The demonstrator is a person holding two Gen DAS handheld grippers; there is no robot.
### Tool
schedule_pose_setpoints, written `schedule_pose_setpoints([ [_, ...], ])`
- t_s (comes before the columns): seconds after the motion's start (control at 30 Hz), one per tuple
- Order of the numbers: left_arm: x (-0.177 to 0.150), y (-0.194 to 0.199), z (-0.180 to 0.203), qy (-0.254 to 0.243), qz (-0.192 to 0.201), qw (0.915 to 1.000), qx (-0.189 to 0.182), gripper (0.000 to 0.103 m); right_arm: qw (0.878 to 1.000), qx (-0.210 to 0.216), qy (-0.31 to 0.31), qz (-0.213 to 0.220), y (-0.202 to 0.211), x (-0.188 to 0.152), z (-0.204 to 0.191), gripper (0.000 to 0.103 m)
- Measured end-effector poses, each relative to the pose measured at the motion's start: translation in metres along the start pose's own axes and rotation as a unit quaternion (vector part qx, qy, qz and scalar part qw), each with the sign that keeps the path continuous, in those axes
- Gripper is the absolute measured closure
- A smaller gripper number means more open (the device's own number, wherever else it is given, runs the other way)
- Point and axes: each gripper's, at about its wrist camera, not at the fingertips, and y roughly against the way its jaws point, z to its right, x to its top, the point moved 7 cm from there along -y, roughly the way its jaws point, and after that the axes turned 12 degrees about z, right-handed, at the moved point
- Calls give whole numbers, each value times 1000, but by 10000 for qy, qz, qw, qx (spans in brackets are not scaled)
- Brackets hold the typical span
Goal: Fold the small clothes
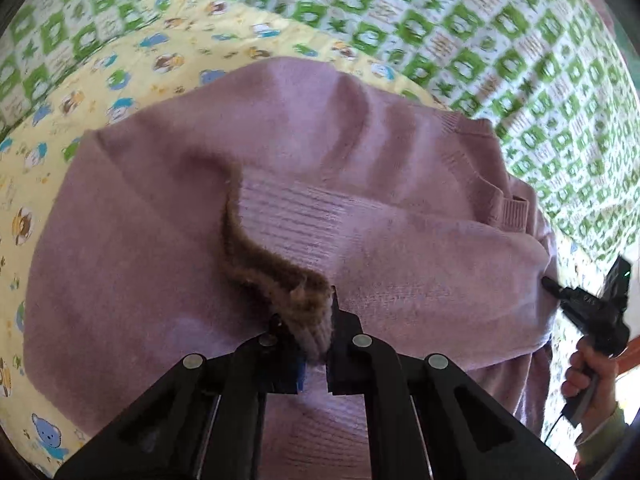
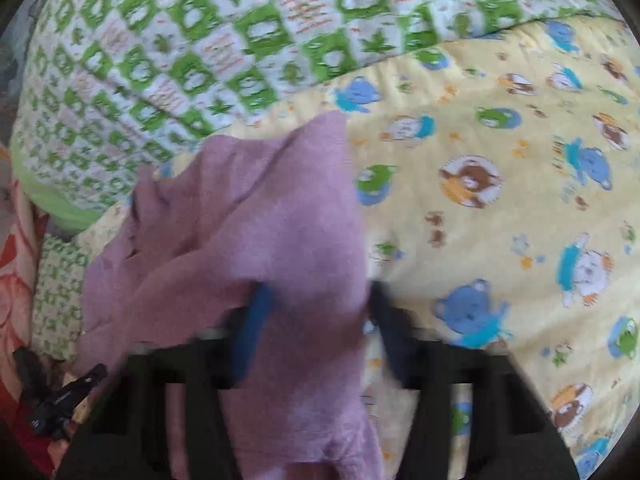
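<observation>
Pinching the lilac sweater (image 1: 280,184) hem in left hand-held gripper (image 1: 316,344), right hand-held gripper (image 2: 316,320) spread wide around far edge, garment stretched crosswise between.

Home bedroom: cartoon-print yellow sheet (image 2: 500,208), green patterned quilt (image 1: 500,40).

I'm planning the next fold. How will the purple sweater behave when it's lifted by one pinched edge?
Probably floppy: the purple sweater drapes and creases over the yellow quilt. The left gripper, shut on the fur-trimmed edge, bunches it easily. It looks unlikely to slip, since the knit is fuzzy. The free part would likely sag.
</observation>
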Motion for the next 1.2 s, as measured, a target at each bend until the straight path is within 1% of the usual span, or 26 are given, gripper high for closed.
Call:
schedule_pose_setpoints([
  [0.07, 4, -1, 17, -88, 12, 9998, -194, 98, 9994, -126, 241, 220, 21, 14, -2, 95],
  [0.17, 5, -10, 50, -321, -38, 9985, -438, 98, 9961, -496, 475, 551, 59, 34, 13, 96],
  [0.2, 3, -15, 61, -445, -74, 9979, -475, 98, 9953, -604, 525, 542, 64, 36, 22, 96],
  [0.27, 0, -21, 68, -590, -90, 9973, -436, 98, 9945, -786, 570, 381, 63, 34, 39, 96],
  [0.33, -2, -27, 65, -587, -160, 9976, -331, 98, 9937, -870, 671, 204, 53, 22, 47, 96],
  [0.4, -1, -27, 53, -544, -161, 9981, -249, 98, 9925, -943, 770, 113, 41, 11, 49, 96],
  [0.5, -1, -23, 36, -509, -169, 9984, -170, 98, 9945, -827, 637, 130, 33, 2, 49, 95],
  [0.6, -7, -20, 27, -544, -218, 9982, -150, 98, 9944, -856, 621, 88, 30, -7, 48, 93],
  [0.7, -13, -16, 33, -581, -232, 9979, -178, 98, 9911, -1010, 853, 115, 34, -8, 45, 93],
  [0.77, -18, -17, 35, -742, -211, 9970, -59, 98, 9880, -1162, 1003, 140, 33, -5, 42, 93],
  [0.8, -21, -19, 34, -763, -261, 9967, -7, 97, 9873, -1197, 1040, 106, 32, -4, 43, 93],
  [0.83, -22, -20, 33, -755, -300, 9967, 5, 95, 9869, -1223, 1051, 57, 31, -3, 44, 93],
  [0.87, -23, -21, 30, -728, -366, 9967, 18, 89, 9867, -1234, 1053, 17, 31, -3, 45, 93],
  [0.9, -23, -19, 28, -701, -425, 9966, -5, 86, 9868, -1247, 1032, -16, 31, -2, 44, 93],
  [0.93, -22, -14, 26, -704, -452, 9965, -39, 82, 9872, -1254, 986, -15, 33, -1, 43, 90],
  [1.0, -20, 3, 20, -792, -410, 9960, -47, 70, 9871, -1327, 894, 91, 42, 2, 38, 80],
  [1.03, -21, 10, 18, -827, -391, 9958, -46, 57, 9870, -1336, 874, 177, 48, 2, 35, 77],
  [1.07, -21, 19, 15, -853, -371, 9956, -51, 48, 9877, -1286, 834, 291, 57, 2, 30, 69],
  [1.1, -21, 29, 11, -853, -350, 9957, -88, 46, 9889, -1209, 786, 367, 65, 0, 25, 64],
  [1.2, -28, 56, 2, -794, -377, 9958, -238, 42, 9920, -959, 699, 440, 83, -13, 8, 61],
])
